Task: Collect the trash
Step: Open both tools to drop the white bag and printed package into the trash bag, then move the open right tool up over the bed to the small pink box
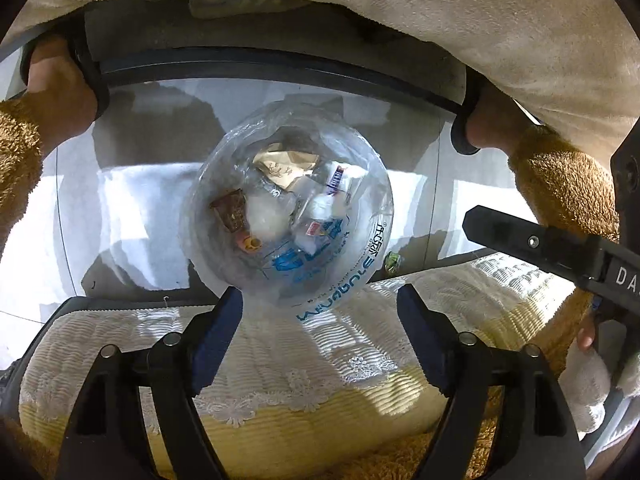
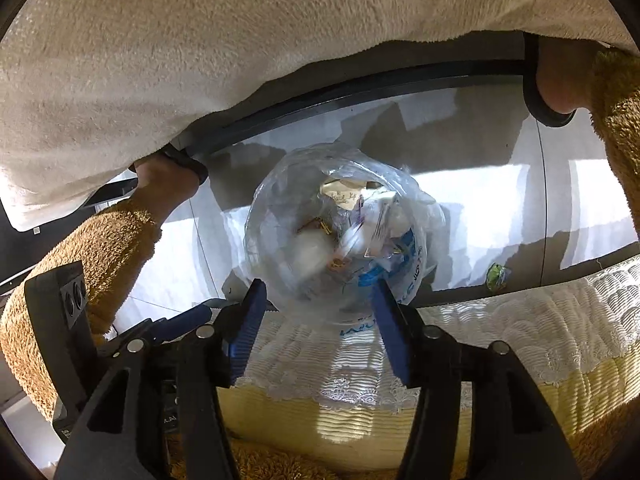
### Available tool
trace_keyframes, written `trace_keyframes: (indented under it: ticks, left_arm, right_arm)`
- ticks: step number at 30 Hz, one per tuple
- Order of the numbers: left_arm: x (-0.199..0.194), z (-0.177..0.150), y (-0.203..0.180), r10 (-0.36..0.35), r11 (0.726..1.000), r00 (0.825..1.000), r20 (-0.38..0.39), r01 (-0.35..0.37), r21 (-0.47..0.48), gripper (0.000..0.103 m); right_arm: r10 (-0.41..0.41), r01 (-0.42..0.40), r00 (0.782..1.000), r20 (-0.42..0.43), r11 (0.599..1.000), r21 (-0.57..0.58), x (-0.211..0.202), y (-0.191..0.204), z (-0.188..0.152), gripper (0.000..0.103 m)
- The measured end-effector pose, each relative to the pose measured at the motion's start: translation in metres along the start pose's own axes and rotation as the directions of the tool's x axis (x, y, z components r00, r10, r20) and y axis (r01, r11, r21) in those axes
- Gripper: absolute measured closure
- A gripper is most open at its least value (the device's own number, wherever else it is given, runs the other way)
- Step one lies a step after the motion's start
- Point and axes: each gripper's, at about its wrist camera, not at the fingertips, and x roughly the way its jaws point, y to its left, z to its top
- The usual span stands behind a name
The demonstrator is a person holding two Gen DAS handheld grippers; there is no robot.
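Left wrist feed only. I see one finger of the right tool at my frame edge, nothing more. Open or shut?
Observer: Open. The right wrist view shows both fingers of the right tool apart, with nothing pressed between the pads.
Operator: Pointing at what?
Observer: Down at the clear trash bag. The bag's printed near edge shows between its fingertips.
Operator: Anything off to its left that I lack?
Observer: A dark flat-edged object just past the person's foot. I cannot tell what it is.
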Motion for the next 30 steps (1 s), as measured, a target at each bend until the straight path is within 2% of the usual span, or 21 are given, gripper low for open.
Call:
trace_keyframes:
  ticks: [5,8,13,18,21,24,27,30]
  left_arm:
    - [-0.006,-0.002,-0.007,0.016,0.999,1.0,0.024,-0.017,0.029,0.025]
    - [-0.011,-0.005,-0.015,0.012,0.998,0.999,0.05,-0.015,0.063,0.025]
    - [-0.023,-0.008,-0.019,0.029,0.997,0.993,0.115,-0.038,0.074,0.025]
    - [-0.043,-0.016,-0.02,0.013,0.997,0.978,0.206,-0.029,0.076,0.025]
    - [-0.057,-0.023,-0.022,-0.001,0.997,0.961,0.275,-0.022,0.079,0.025]
    - [-0.071,-0.03,-0.023,-0.008,0.996,0.939,0.344,-0.023,0.086,0.025]
    - [-0.087,-0.04,-0.025,-0.027,0.994,0.907,0.419,-0.021,0.109,0.025]
    - [-0.099,-0.048,-0.027,-0.044,0.991,0.875,0.481,-0.023,0.132,0.025]
  right_arm:
    - [0.015,-0.014,0.999,0.032,1.0,-0.014,-0.009,0.004,-0.001,0.048]
    - [0.029,-0.027,0.996,0.086,0.999,-0.031,-0.02,0.005,-0.004,0.048]
    - [0.041,-0.029,0.984,0.175,0.997,-0.068,-0.038,0.01,-0.013,0.048]
    - [0.038,-0.012,0.965,0.258,0.995,-0.1,-0.054,0.013,-0.022,0.048]
    - [0.041,0.001,0.949,0.312,0.991,-0.132,-0.063,0.017,-0.03,0.048]
    - [0.051,0.016,0.92,0.389,0.986,-0.167,-0.077,0.021,-0.042,0.048]
    - [0.081,0.019,0.884,0.461,0.978,-0.208,-0.091,0.025,-0.056,0.048]
    - [0.107,0.031,0.839,0.533,0.97,-0.243,-0.105,0.027,-0.071,0.048]
